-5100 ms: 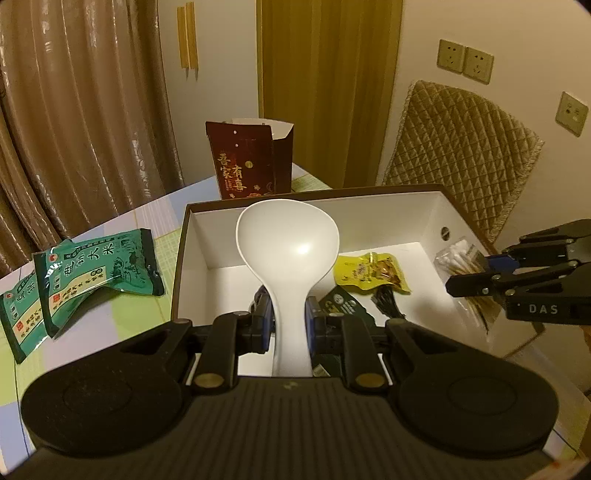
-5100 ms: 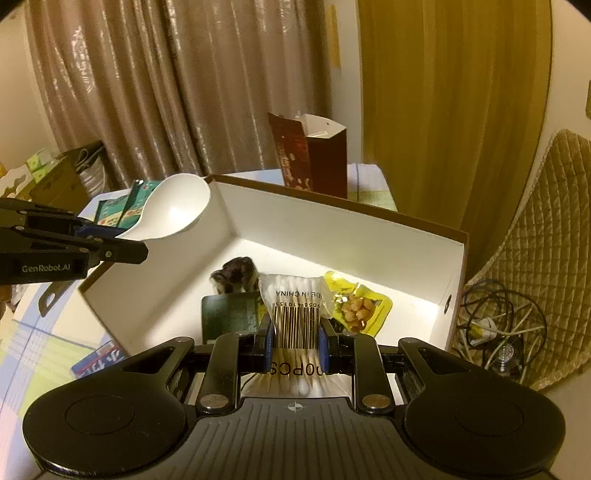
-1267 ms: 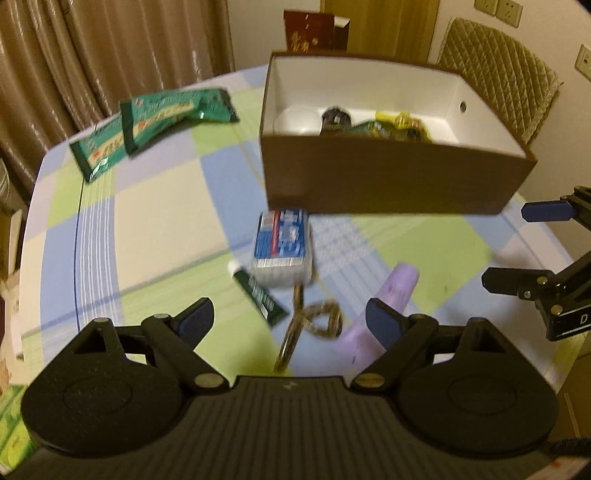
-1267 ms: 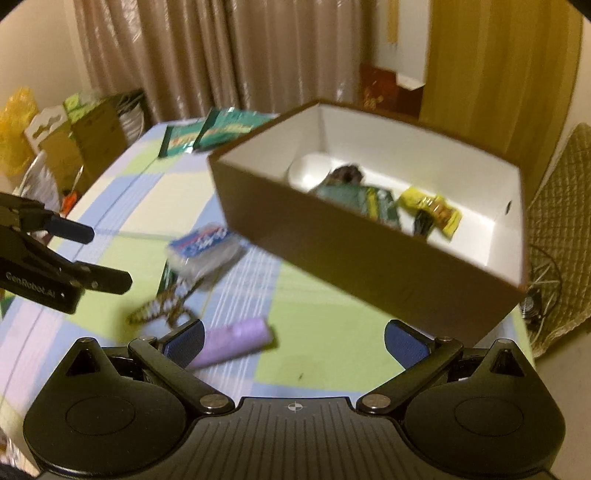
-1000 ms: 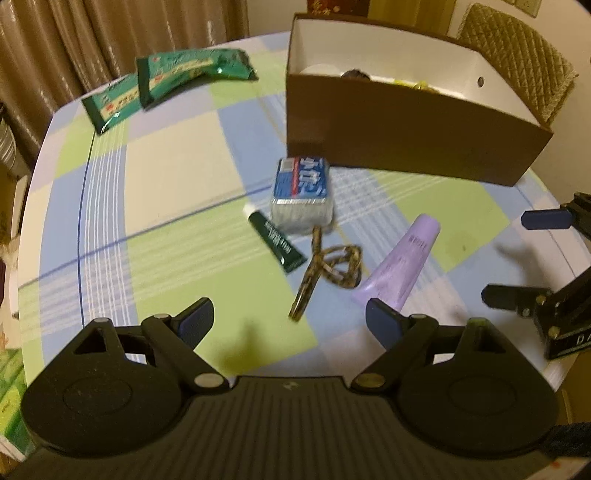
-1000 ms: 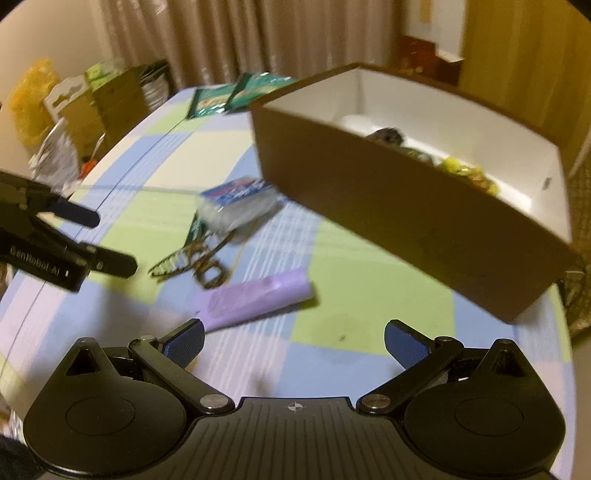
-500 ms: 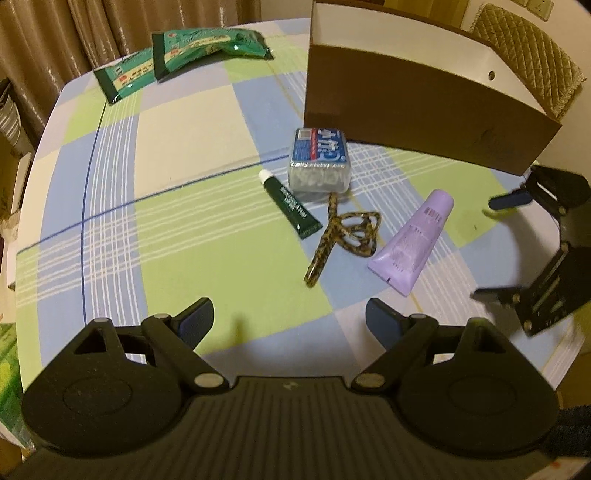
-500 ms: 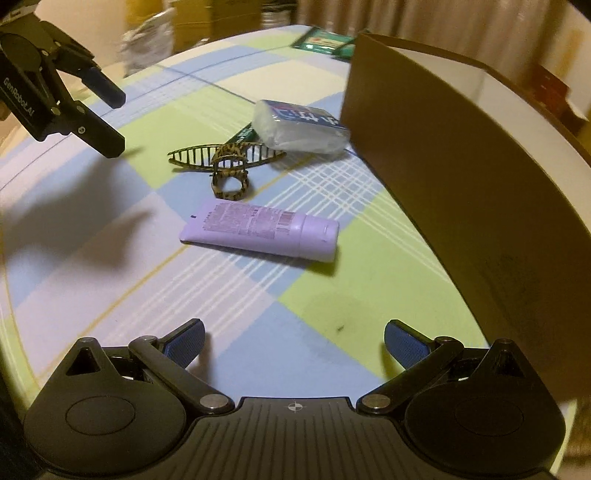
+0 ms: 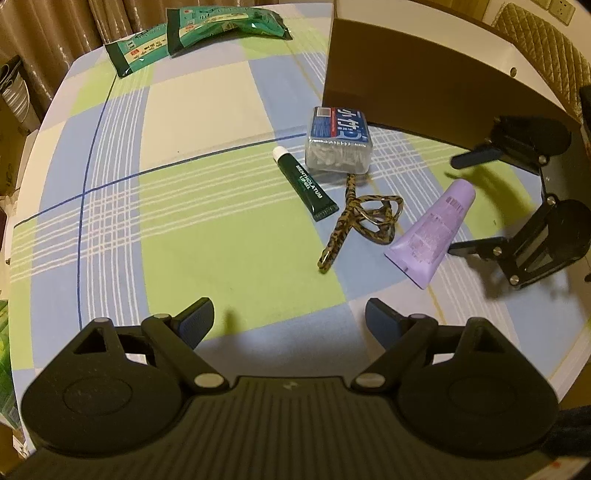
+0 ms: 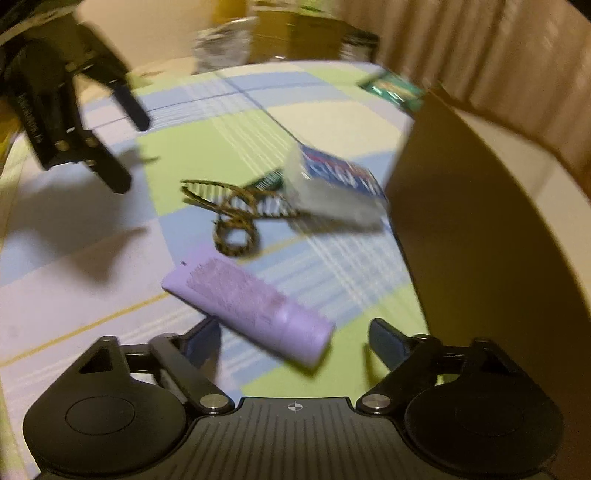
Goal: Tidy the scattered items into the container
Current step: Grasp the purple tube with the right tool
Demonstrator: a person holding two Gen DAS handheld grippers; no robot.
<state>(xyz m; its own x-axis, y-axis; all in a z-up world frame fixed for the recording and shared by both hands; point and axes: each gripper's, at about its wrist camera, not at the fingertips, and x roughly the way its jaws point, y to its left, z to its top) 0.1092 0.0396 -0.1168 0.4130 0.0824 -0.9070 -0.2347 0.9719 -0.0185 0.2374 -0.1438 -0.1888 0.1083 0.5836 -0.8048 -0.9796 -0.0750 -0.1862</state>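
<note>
From the left wrist view, the left gripper [image 9: 288, 320] hangs with its jaws wide apart and empty above the checked worktop [image 9: 207, 229]; ahead lie a green ointment tube [image 9: 305, 188], a clear box of cotton swabs [image 9: 338, 142] with a blue label, a leopard-print hair clip [image 9: 364, 221] and a purple tube [image 9: 434, 233], all grouped just in front of the brown cardboard box [image 9: 424, 88] that serves as the container; two green snack packets [image 9: 195, 33] rest well apart at the far edge; the right gripper [image 9: 456, 205] reaches in from the right, its fingers either side of the purple tube's cap end without touching it; from the blurred right wrist view, the right gripper [image 10: 293, 338] has its jaws just closing in yet still parted, the purple tube [image 10: 251, 306] lying slantwise between them, not pressed; the hair clip [image 10: 236, 216] and swab box [image 10: 336, 188] lie beyond, the box wall [image 10: 480, 258] curves along the right, and the left gripper [image 10: 129, 147] hovers at upper left.
</note>
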